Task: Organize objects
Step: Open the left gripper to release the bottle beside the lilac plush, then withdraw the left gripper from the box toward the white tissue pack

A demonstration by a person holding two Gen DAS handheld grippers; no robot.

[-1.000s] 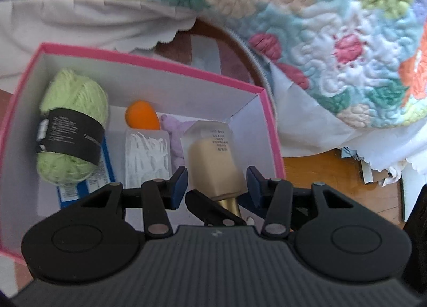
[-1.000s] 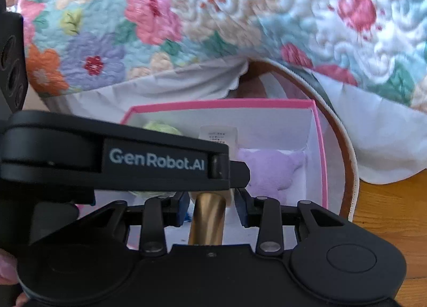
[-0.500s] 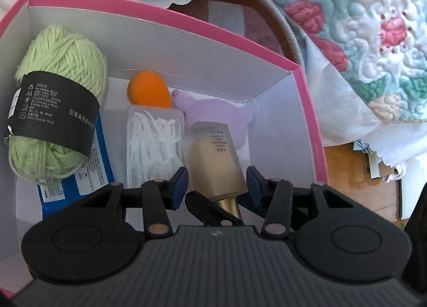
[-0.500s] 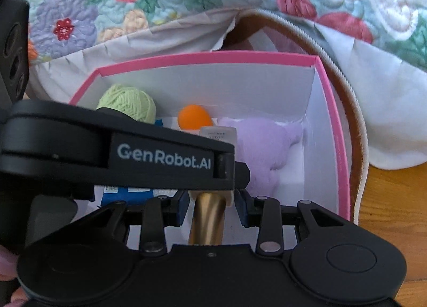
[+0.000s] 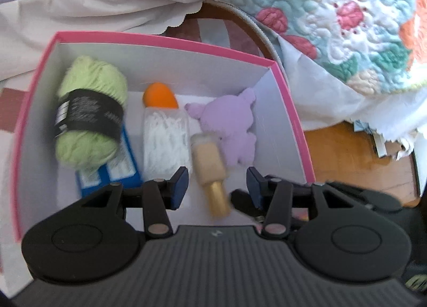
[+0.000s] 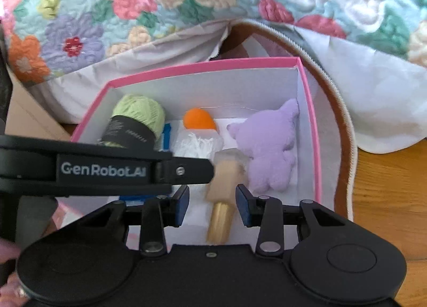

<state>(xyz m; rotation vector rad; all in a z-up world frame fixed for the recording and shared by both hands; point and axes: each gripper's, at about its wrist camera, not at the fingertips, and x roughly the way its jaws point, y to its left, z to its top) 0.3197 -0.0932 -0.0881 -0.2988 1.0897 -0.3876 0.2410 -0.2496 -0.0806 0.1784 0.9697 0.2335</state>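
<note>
A pink box (image 5: 291,109) with a white inside holds green yarn (image 5: 88,112), an orange sponge (image 5: 160,96), a clear packet of white picks (image 5: 165,139), a blue packet (image 5: 120,171), a purple plush (image 5: 232,125) and a beige bottle with a gold cap (image 5: 210,171). The bottle lies in the box, blurred, between the open fingers of both grippers and free of them. My left gripper (image 5: 216,187) is open above the box's near side. My right gripper (image 6: 212,203) is open, with the bottle (image 6: 224,187) lying loose between its fingers. The left gripper's arm (image 6: 106,171) crosses the right wrist view.
A floral quilt (image 5: 320,0) and a white sheet (image 5: 93,11) hang behind the box. The box (image 6: 309,125) sits on a round brown-rimmed mat (image 6: 344,131). Wooden floor (image 5: 355,157) shows at right, with torn paper scraps (image 5: 387,144).
The right gripper has opened and let go of the bottle, which now lies in the box. Both grippers have pulled back from the box.
</note>
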